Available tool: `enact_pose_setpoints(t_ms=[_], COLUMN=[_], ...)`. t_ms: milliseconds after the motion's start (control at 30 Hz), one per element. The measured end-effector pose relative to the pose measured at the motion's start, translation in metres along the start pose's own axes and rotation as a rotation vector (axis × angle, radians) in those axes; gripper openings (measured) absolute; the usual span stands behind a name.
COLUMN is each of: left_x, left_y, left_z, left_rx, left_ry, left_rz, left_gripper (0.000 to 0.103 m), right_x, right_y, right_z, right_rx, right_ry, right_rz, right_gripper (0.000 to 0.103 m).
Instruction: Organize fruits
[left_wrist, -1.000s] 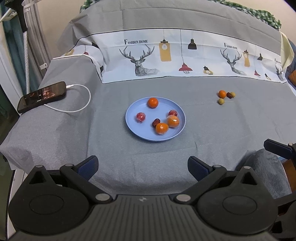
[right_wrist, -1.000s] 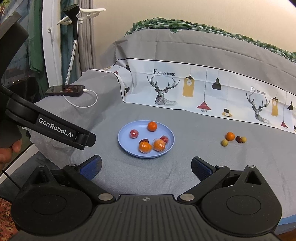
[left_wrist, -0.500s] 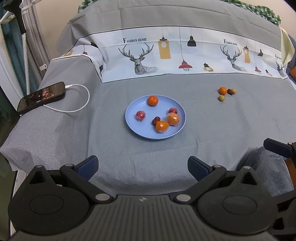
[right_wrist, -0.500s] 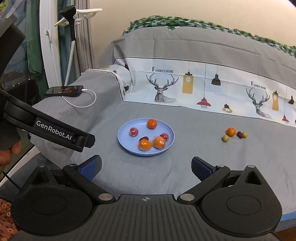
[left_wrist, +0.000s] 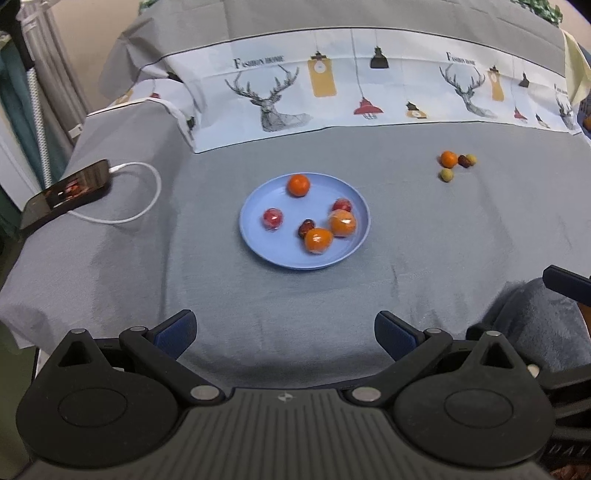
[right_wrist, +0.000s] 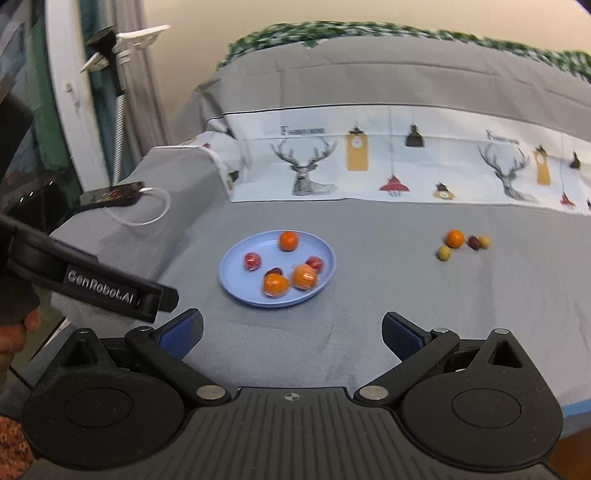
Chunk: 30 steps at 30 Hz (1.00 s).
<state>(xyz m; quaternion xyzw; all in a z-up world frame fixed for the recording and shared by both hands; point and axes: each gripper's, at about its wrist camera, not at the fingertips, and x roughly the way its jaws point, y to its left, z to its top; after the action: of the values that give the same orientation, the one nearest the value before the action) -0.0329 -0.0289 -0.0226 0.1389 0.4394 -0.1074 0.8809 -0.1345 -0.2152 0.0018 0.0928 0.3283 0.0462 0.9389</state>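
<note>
A blue plate (left_wrist: 258, 243) (right_wrist: 232, 277) sits mid-table on grey cloth and holds several fruits: oranges (left_wrist: 297, 184) (right_wrist: 288, 240) and small red ones (left_wrist: 272, 218) (right_wrist: 252, 261). A loose group lies on the cloth at the far right: an orange (left_wrist: 448, 158) (right_wrist: 454, 238), a dark red fruit (left_wrist: 464, 161) and two yellowish ones (left_wrist: 446, 175) (right_wrist: 444, 253). My left gripper (left_wrist: 284, 328) is open and empty near the table's front edge. My right gripper (right_wrist: 291, 332) is open and empty, also short of the plate.
A phone (left_wrist: 64, 192) (right_wrist: 110, 194) with a white cable (left_wrist: 147, 199) lies at the table's left edge. A deer-print cloth (left_wrist: 332, 88) covers the raised back. The left gripper's finger (right_wrist: 103, 288) shows at the left of the right wrist view.
Both grippers have moved slightly forward toward the table; the plate and fruits appear a little closer. The fruits have not moved. Both jaws stay open.
</note>
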Motion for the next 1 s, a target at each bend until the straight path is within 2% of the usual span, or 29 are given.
enact_pose_setpoints(t_ms=[167,300,533,700,833,1000], left_x=[0.013,0.028,0.074,0.117,0.165,0.238], left_y=[-0.024,-0.053,-0.106,-0.147,-0.186,-0.228], left_z=[0.020,0.043,0.100,0.155,0.194,0.222], left_rx=[0.010,0.042,0.082,0.125,0.187,0.229], left_ry=[-0.003,-0.021,-0.033,-0.039,-0.048,0.013], left_rz=[-0.044,-0.070,-0.099,-0.145,-0.178,-0.216], left_gripper=[0.102,0.103,0.103,0.103,0.103,0.103], right_x=[0.001,0.006,0.031,0.066,0.110,0.184], right_y=[-0.034,-0.068,-0.143,-0.202,-0.249,-0.305], right_z=[0.005,0.008,0.021,0.039,0.051,0.059], right_rx=[0.098,0.128,0.156,0.157,0.161,0.121], right_ry=[-0.022,-0.036,-0.035,-0.038,-0.023,0.025], right_rz=[-0.066,-0.150,-0.302,-0.398,-0.446,-0.475], right_gripper=[0.102,0.102,0.102,0.102,0.102,0.099])
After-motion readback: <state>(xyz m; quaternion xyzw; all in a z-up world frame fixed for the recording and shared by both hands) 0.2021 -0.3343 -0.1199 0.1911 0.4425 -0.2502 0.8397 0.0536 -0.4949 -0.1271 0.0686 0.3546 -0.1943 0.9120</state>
